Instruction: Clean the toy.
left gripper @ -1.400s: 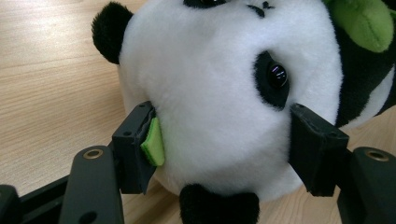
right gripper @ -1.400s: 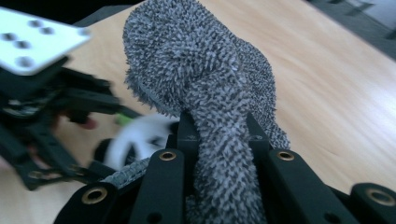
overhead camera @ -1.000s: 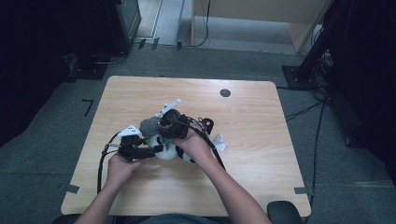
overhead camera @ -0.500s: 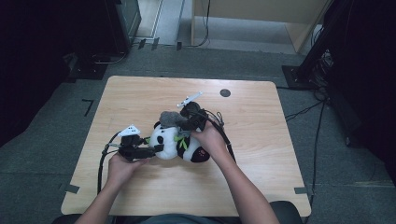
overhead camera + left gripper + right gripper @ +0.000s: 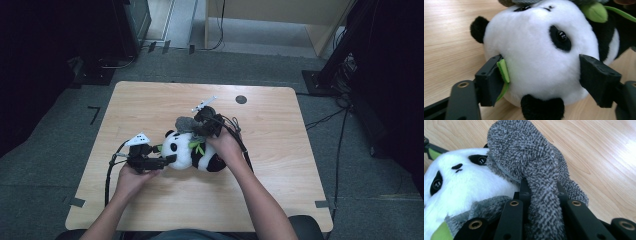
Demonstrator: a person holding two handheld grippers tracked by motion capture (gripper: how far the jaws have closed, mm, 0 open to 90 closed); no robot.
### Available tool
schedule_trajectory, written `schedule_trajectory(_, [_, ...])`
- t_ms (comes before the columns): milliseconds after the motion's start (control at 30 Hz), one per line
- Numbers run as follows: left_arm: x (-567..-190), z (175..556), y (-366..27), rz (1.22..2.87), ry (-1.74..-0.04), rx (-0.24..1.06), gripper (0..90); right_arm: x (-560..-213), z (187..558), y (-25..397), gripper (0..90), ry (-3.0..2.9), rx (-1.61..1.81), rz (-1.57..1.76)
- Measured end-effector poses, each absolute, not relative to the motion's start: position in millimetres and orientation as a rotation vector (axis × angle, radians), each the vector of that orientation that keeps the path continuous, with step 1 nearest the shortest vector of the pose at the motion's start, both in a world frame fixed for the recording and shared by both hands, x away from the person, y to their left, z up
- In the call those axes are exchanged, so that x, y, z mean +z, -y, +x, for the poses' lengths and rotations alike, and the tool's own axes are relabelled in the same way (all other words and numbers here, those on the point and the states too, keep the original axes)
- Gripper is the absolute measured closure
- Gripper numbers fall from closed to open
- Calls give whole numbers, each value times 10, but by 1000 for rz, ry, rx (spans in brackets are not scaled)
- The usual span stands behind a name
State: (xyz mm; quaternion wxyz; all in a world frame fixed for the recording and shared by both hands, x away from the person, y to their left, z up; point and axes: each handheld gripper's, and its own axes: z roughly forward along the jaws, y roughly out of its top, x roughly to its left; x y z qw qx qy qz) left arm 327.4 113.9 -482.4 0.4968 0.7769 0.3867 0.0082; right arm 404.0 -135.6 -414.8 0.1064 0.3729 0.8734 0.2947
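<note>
A black and white panda plush (image 5: 189, 153) lies on the wooden table (image 5: 280, 165). My left gripper (image 5: 168, 159) comes from the left, its jaws closed against both sides of the panda's head (image 5: 536, 47). A green pad (image 5: 504, 70) shows on one jaw. A fuzzy grey cloth (image 5: 185, 123) is draped over the top of the panda's head and neck. My right gripper (image 5: 202, 126) is shut on one end of it, just behind the panda. In the right gripper view the grey cloth (image 5: 529, 157) is pinched between the jaws of my right gripper (image 5: 541, 195), beside the panda's face (image 5: 461, 187).
A small black round hole (image 5: 241, 99) sits near the table's far edge. Cables trail from both grippers, one looping off the left front (image 5: 107, 177). Dark equipment and a wooden cabinet (image 5: 260, 15) stand on the floor beyond the table.
My right gripper has carried the grey cloth away from me and to the right, uncovering the panda's body. The left gripper and the panda's head have stayed put.
</note>
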Motion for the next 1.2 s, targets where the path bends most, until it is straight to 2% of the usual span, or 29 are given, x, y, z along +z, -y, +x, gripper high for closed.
schedule_trajectory(167, [-4888, 3229, -1040, 1903, -913, 86, 88, -4170, 4062, 1363, 769, -2570, 888, 1123])
schedule_trajectory(233, [-4961, 3238, -998, 1912, -912, 86, 17, -4186, 4069, 1359, 769, -2571, 902, 1134])
schedule_trajectory(300, [-4991, 3249, -980, 1904, -922, 102, 16, -4192, 4071, 1352, 768, -2568, 904, 1139])
schedule_trajectory(467, [-4955, 3250, -1049, 1931, -902, 140, 239, -4070, 4051, 1377, 772, -2558, 995, 1145])
schedule_trajectory(567, [-4939, 3258, -1062, 1932, -900, 150, 311, -3909, 3963, 1323, 772, -2542, 1062, 1097])
schedule_trajectory(733, [-4914, 3283, -1077, 1917, -911, 133, 332, -3793, 3751, 1048, 772, -2605, 1076, 953])
schedule_trajectory(933, [-4921, 3290, -1082, 1923, -926, 120, 332, -3967, 3633, 778, 772, -2738, 1013, 863])
schedule_trajectory(1200, [-4940, 3283, -1091, 1931, -898, 139, 364, -3989, 3644, 888, 784, -2810, 969, 839])
